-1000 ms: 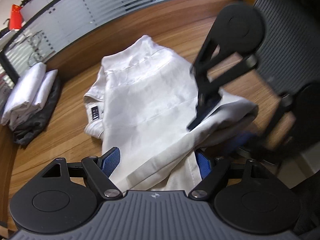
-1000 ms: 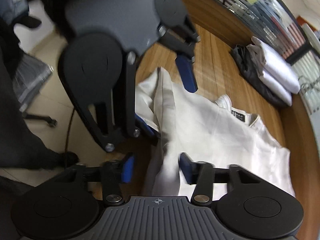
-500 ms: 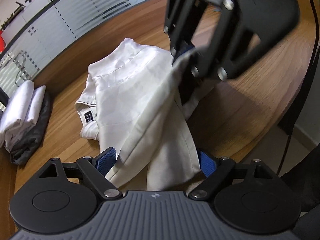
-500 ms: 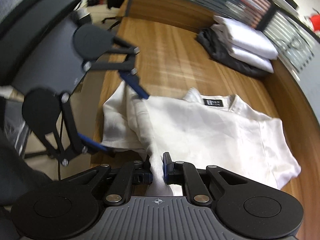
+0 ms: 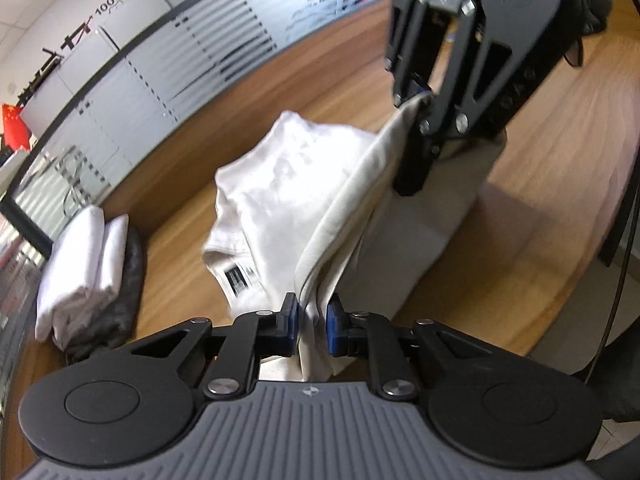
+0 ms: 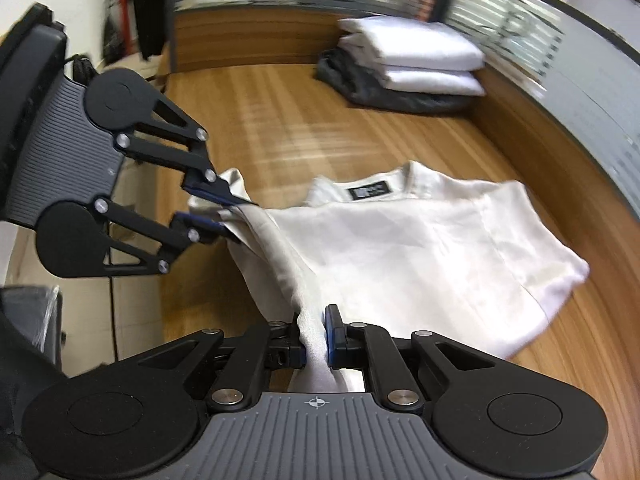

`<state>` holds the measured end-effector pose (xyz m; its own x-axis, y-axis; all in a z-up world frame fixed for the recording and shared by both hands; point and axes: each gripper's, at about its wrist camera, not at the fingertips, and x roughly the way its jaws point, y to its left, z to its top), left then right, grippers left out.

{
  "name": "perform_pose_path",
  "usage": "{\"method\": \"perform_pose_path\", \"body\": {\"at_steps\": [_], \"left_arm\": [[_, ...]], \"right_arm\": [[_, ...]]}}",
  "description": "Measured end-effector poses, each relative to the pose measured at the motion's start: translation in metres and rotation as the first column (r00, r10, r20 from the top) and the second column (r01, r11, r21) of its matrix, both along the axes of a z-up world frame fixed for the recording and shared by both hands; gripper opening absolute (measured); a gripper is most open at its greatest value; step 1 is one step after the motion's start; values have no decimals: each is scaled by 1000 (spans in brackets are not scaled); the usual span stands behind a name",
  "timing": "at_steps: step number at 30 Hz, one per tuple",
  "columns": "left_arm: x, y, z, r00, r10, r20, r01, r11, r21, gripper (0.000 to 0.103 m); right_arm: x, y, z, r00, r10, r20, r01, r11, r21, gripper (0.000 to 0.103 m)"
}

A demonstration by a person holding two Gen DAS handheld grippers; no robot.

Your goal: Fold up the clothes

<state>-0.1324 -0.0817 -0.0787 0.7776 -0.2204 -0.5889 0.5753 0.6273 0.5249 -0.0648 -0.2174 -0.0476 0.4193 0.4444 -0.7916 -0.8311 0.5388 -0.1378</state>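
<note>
Both grippers, left (image 5: 311, 330) and right (image 6: 313, 338), pinching shirt (image 6: 400, 248) edge; left jaws just closing on cloth. Lifting near hem off bench (image 6: 280, 120). Risking slip: thin pinch, uneven pull bunching fold.

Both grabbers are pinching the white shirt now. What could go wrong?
1. The left gripper has just closed on a bunched edge of the white shirt, so it may hold several layers and the fold could come out lumpy.
2. The right gripper pinches only a thin strip, which might slip out when pulled.
3. The shirt lies near the table edge; a loose part could slide off.
</note>
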Motion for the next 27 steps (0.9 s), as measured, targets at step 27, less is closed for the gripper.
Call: {"method": "perform_pose_path", "body": {"at_steps": [27], "left_arm": [[194,-17,15,964,33,-264,-52,997,-65,54]], "right_arm": [[150,-42,-44,970,-205,-133,220,970,107,37]]}}
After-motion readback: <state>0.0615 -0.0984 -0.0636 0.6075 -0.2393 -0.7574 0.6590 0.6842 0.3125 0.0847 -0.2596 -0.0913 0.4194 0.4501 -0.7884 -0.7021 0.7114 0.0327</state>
